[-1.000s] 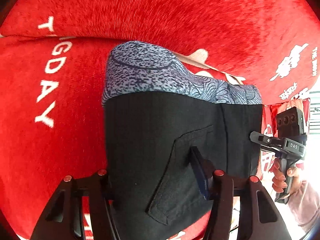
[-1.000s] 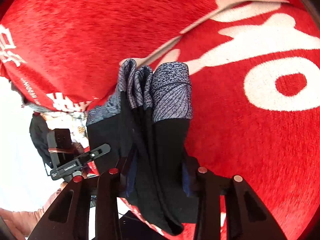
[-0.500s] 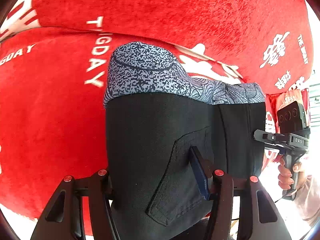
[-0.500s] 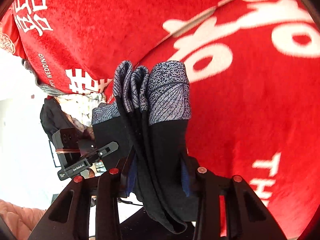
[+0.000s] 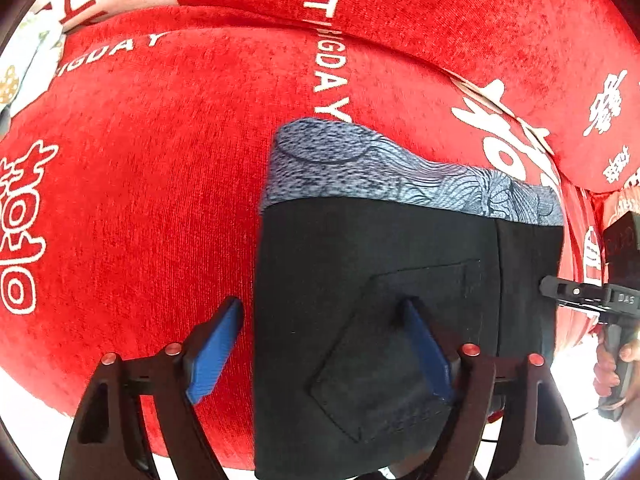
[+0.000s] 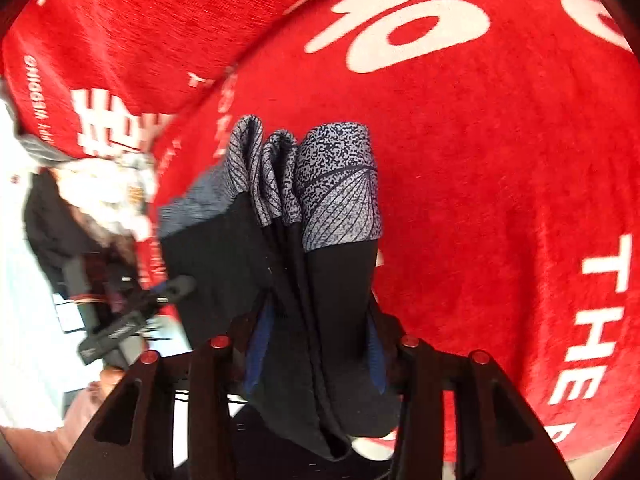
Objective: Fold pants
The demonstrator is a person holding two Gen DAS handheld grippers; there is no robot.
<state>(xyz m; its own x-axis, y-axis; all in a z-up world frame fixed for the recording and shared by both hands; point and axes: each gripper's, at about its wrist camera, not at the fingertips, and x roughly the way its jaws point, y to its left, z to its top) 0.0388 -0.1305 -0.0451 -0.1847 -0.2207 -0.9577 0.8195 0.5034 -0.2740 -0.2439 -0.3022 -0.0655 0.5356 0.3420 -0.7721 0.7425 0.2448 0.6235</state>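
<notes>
Folded black pants (image 5: pixel 360 264) with a grey patterned band (image 5: pixel 360 168) lie on the red cover (image 5: pixel 140 200). My left gripper (image 5: pixel 320 312) is over their near end and its jaws are opening. The left blue pad (image 5: pixel 212 356) stands clear of the pants' edge, and the right pad (image 5: pixel 428 356) rests against the pocket. In the right wrist view the pants (image 6: pixel 328 280) stand bunched in folds between the fingers of my right gripper (image 6: pixel 318 316). Its jaws are opening, but both pads still touch the cloth. The right gripper (image 5: pixel 580 296) also shows at the pants' far side.
The red plush cover has white lettering (image 5: pixel 328 76) and a raised fold (image 5: pixel 400 40) behind the pants. A person's hand (image 5: pixel 608 364) grips the right handle. Dark clothing and clutter (image 6: pixel 80 240) sit past the cover's left edge. Bright floor shows below.
Both grippers and the pants have slid across the red cover. The left jaws have spread and the left pad has come off the pants. The right jaws have widened a little.
</notes>
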